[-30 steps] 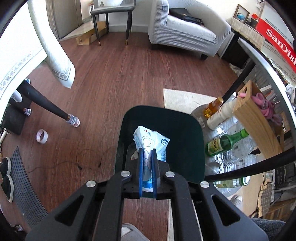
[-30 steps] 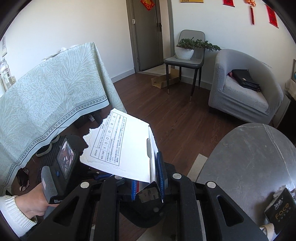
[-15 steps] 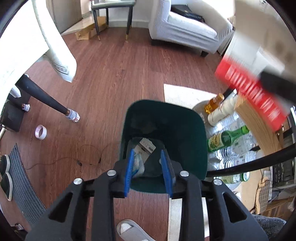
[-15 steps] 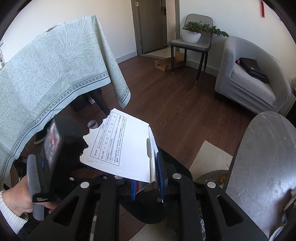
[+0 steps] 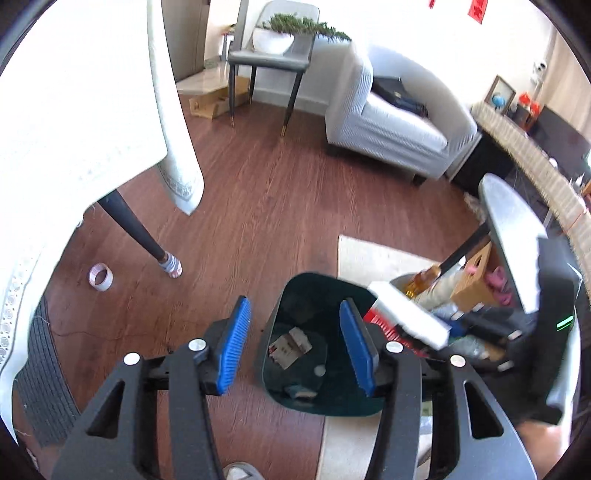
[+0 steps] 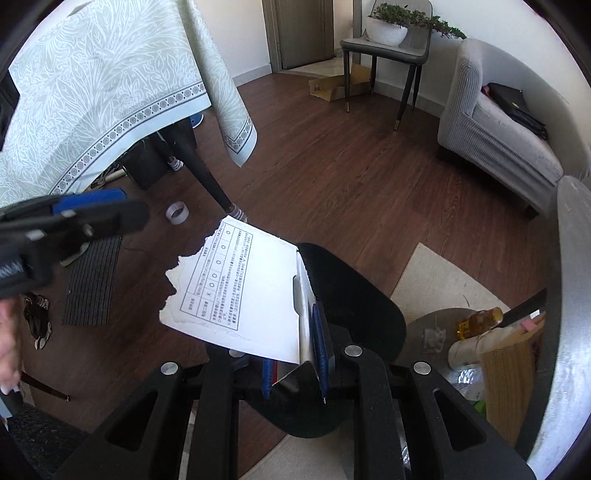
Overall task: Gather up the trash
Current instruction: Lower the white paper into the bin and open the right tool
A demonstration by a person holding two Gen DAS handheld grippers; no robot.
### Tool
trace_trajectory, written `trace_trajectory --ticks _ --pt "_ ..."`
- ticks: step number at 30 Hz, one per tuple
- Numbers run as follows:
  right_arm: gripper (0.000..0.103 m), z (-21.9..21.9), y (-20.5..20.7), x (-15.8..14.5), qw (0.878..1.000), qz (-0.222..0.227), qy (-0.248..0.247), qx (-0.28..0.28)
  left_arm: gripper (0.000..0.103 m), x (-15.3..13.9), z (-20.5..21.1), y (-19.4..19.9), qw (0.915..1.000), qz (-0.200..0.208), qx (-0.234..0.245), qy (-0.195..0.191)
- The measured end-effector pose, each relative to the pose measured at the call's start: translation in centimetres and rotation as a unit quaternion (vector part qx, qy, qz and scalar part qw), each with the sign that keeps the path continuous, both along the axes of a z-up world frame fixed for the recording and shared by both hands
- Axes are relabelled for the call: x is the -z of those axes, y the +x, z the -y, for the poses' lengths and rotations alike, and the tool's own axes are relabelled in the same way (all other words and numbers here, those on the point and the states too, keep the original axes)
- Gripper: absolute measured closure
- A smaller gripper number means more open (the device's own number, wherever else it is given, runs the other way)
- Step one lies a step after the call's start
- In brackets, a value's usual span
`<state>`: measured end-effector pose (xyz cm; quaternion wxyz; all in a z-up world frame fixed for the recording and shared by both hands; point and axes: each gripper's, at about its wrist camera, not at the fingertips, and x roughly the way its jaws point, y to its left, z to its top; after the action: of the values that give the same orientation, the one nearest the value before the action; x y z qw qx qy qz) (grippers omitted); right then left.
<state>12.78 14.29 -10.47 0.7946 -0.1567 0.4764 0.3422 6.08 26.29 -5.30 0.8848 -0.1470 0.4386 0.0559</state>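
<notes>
Bin (image 6: 354,295) floor (dark) — behind torn paper (image 6: 243,288)

A dark wooden floor (image 5: 280,206) fills the room. A pale green patterned tablecloth (image 6: 96,92) hangs over a table whose black leg (image 5: 129,225) ends in a striped sock. A roll of tape (image 5: 100,276) lies on the floor near that leg, beside a dark ribbed mat (image 6: 92,273). At the back stands a grey chair (image 5: 271,62) carrying a white bowl planter (image 6: 386,29), with flat cardboard (image 6: 334,86) beneath it. A grey armchair (image 5: 399,129) holds a black bag (image 6: 517,107). A beige rug (image 6: 439,284) lies under a grey round table (image 6: 572,295); bottles and a wooden box (image 6: 508,365) sit below it.
</notes>
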Motion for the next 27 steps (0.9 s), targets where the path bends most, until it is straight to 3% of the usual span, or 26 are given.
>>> trace_trajectory --ticks 7,12,16,20,27 --pt "0.083 -0.1 0.4 3.4 0.999 -0.032 -0.022 0.004 0.056 -3.3 1.3 -0.4 0.999 0.04 0.017 0.009" --pt "0.081 -0.6 0.0 5.4 0.998 -0.043 -0.043 0.0 0.072 -3.7 2.1 -0.4 0.9986 0.046 0.026 -0.006" --pt "0.071 -0.7 -0.4 6.9 0.997 -0.05 -0.066 -0.004 0.075 -4.4 2.3 -0.6 0.9981 0.055 0.026 -0.008" --pt "0.062 -0.7 -0.9 7.2 0.996 -0.052 -0.075 -0.009 0.078 -5.4 2.6 -0.9 0.9971 0.072 0.024 -0.01" --pt "0.061 -0.3 -1.8 5.4 0.997 -0.035 -0.056 -0.028 0.079 -7.7 3.2 -1.5 0.9943 0.103 0.024 -0.014"
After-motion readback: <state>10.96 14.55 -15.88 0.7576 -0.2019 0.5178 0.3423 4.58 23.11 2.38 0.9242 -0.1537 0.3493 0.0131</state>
